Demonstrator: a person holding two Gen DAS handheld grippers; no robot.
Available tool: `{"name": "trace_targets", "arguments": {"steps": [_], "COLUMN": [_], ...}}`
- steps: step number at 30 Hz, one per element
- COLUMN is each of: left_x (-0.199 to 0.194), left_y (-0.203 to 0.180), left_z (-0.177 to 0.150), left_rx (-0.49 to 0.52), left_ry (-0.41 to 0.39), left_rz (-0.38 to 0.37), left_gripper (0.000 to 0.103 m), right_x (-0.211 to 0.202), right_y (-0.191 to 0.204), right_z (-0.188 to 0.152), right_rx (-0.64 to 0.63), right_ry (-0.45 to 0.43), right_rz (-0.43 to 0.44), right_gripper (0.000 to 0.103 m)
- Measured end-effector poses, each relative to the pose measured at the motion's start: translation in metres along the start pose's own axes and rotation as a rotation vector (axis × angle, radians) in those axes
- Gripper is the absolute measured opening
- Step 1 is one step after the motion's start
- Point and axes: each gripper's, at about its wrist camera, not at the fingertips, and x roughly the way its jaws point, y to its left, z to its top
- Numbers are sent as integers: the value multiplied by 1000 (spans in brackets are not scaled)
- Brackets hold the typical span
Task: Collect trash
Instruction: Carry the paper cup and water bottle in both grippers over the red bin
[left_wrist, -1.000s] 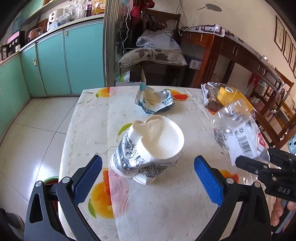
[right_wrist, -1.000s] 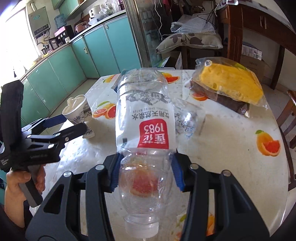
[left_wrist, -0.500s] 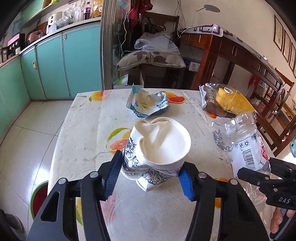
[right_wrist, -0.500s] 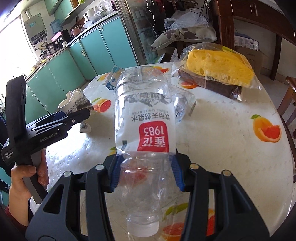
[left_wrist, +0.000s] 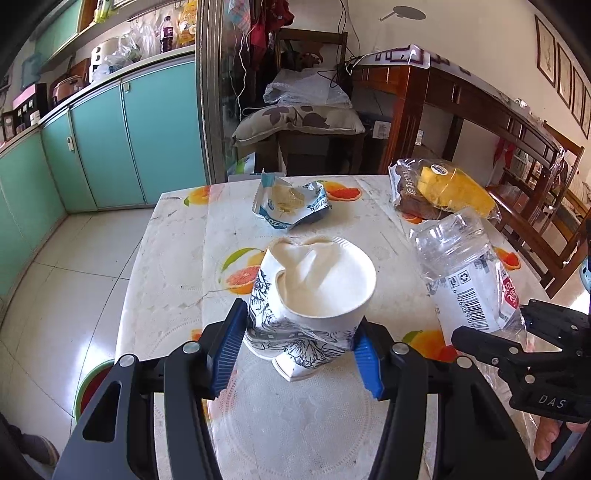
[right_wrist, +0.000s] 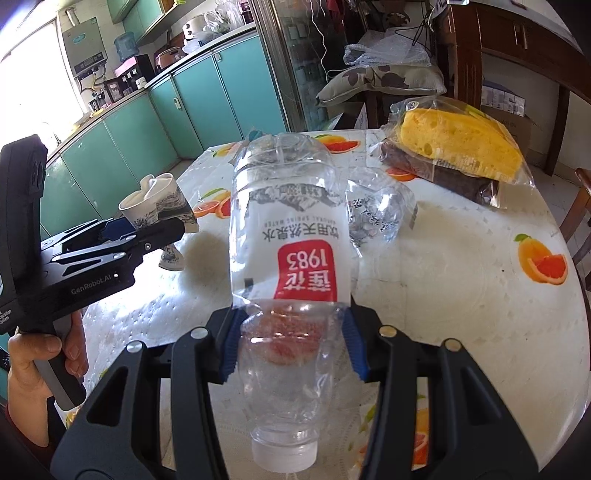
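Note:
A crumpled white paper cup (left_wrist: 317, 291) with dark blue drawings stands low over the fruit-print table (left_wrist: 177, 258). My left gripper (left_wrist: 300, 343) is shut on its lower half, blue pads pressing both sides. In the right wrist view the same cup (right_wrist: 155, 199) shows at the left in the left gripper (right_wrist: 147, 236), held by a person's hand. My right gripper (right_wrist: 291, 339) is shut on a clear plastic water bottle (right_wrist: 288, 229) with a red and white label, cap towards the camera. The bottle (left_wrist: 465, 273) also appears at the right of the left wrist view.
A torn blue and white wrapper (left_wrist: 291, 206) lies at the table's far side. A clear bag of yellow cake (left_wrist: 443, 188) sits at the far right. A second crushed clear bottle (right_wrist: 380, 214) lies behind the held one. A green bin (left_wrist: 92, 384) stands on the floor at left.
My left gripper's jaws, wide apart a second ago, have closed onto the paper cup and dented it. The right gripper still holds the bottle, which has shifted little.

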Motion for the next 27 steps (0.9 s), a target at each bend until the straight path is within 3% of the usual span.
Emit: {"name": "trace_targets", "arguments": {"steps": [11,27], "left_x": [-14,-25], "left_y": [4,23], "left_z": [-3,-6], "left_rx": [1,-79], "left_ry": [-8,-4], "left_rz": [1,-89], "left_gripper": [53,53], "right_x": [-1,-7], "right_y": [19,38], "right_z": [-2,11], "right_rx": [-43,-87], "right_ry": [-3,-8], "right_rz": [9,-17], "right_gripper": [46,46]}}
